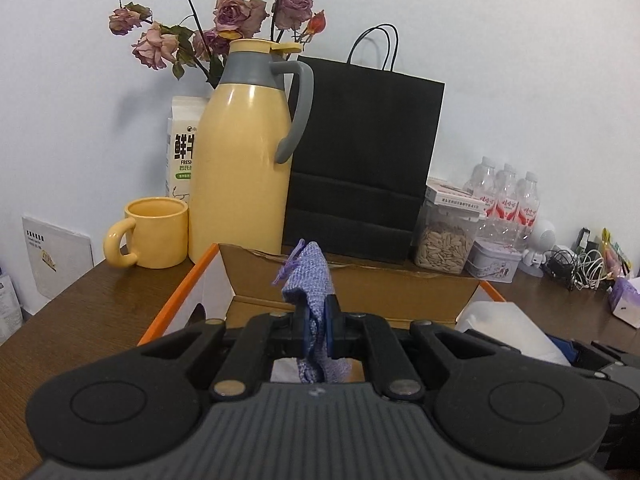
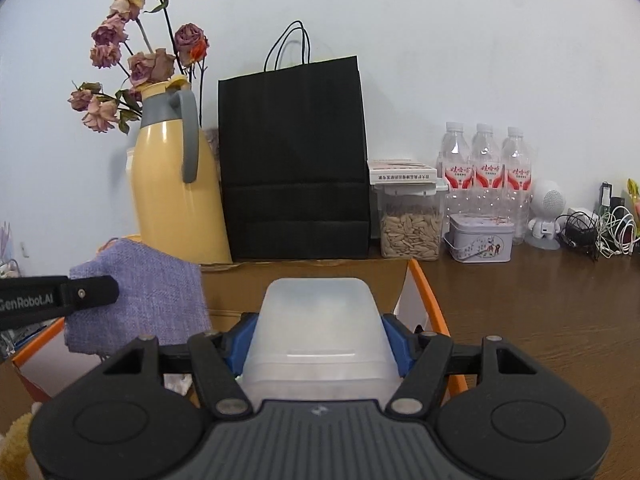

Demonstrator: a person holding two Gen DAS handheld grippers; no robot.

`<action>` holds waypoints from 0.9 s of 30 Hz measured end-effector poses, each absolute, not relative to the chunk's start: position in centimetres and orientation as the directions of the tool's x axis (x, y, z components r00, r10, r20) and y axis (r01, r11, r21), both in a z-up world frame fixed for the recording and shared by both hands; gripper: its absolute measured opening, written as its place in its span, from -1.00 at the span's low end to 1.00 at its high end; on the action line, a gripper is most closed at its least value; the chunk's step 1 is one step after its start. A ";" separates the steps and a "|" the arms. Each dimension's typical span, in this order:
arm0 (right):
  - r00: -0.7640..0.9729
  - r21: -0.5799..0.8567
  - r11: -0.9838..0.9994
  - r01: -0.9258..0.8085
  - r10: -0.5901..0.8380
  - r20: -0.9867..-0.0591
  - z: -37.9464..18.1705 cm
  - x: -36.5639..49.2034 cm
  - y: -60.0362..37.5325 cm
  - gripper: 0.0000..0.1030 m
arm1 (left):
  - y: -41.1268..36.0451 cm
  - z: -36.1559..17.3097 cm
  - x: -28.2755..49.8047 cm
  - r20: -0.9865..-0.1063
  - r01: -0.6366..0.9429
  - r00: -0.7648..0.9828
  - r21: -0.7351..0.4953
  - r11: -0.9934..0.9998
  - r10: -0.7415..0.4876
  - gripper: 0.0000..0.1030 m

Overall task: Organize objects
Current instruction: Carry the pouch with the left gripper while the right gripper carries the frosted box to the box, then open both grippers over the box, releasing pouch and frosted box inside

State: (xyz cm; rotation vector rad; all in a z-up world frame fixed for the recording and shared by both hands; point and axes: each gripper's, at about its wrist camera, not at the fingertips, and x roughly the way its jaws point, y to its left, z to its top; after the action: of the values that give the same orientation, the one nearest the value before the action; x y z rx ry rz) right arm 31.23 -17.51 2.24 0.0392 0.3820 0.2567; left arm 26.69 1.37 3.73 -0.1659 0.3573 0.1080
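My left gripper point(image 1: 317, 326) is shut on a purple woven cloth point(image 1: 307, 276), which sticks up above the blue pads and hangs down below them. The same cloth point(image 2: 148, 292) shows in the right wrist view, pinched by the left gripper's black finger point(image 2: 86, 292). My right gripper point(image 2: 318, 338) is shut on a translucent white plastic box point(image 2: 320, 324), its blue pads pressed on both sides. Both grippers hover over an open cardboard box with orange edges point(image 1: 176, 292), and its right rim point(image 2: 434, 304) shows beside the plastic box.
Along the wall on the brown table point(image 2: 540, 308) stand a yellow thermos jug point(image 1: 244, 152) with dried roses, a yellow mug point(image 1: 154, 232), a milk carton point(image 1: 182, 148), a black paper bag point(image 2: 294, 160), a seed jar point(image 2: 412, 224), a tin point(image 2: 480, 238), water bottles point(image 2: 486, 168) and tangled cables point(image 2: 600, 232).
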 end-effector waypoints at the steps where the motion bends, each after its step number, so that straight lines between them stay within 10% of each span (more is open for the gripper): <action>1: 0.895 0.088 0.966 -0.243 0.259 -0.362 2.2 31.1 -17.5 0.26 | 1.2 3.8 26.5 -0.352 -0.137 0.932 -0.137 0.981 0.081 -0.82; 4: 0.892 0.091 0.963 -0.253 0.268 -0.363 2.3 30.8 -17.6 0.26 | 1.0 3.9 26.0 -0.328 -0.141 0.940 -0.121 0.983 0.095 -0.62; 7: 0.897 0.091 0.961 -0.260 0.275 -0.347 2.5 30.3 -17.6 0.36 | 0.9 4.0 25.4 -0.296 -0.156 0.948 -0.113 0.981 0.117 0.19; 10: 0.903 0.094 0.960 -0.265 0.281 -0.324 2.7 29.8 -17.8 0.92 | 1.1 4.1 24.9 -0.271 -0.171 0.954 -0.129 0.977 0.132 1.00; 27: 0.913 0.087 0.961 -0.263 0.277 -0.300 3.8 28.5 -18.1 1.00 | 1.2 4.6 23.7 -0.222 -0.167 0.966 -0.143 0.976 0.133 1.00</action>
State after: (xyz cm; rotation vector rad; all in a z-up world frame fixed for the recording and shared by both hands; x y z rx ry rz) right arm 28.45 -18.12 3.82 0.0446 0.3158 0.2779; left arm 23.68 1.23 4.55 -0.1617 0.2135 0.1522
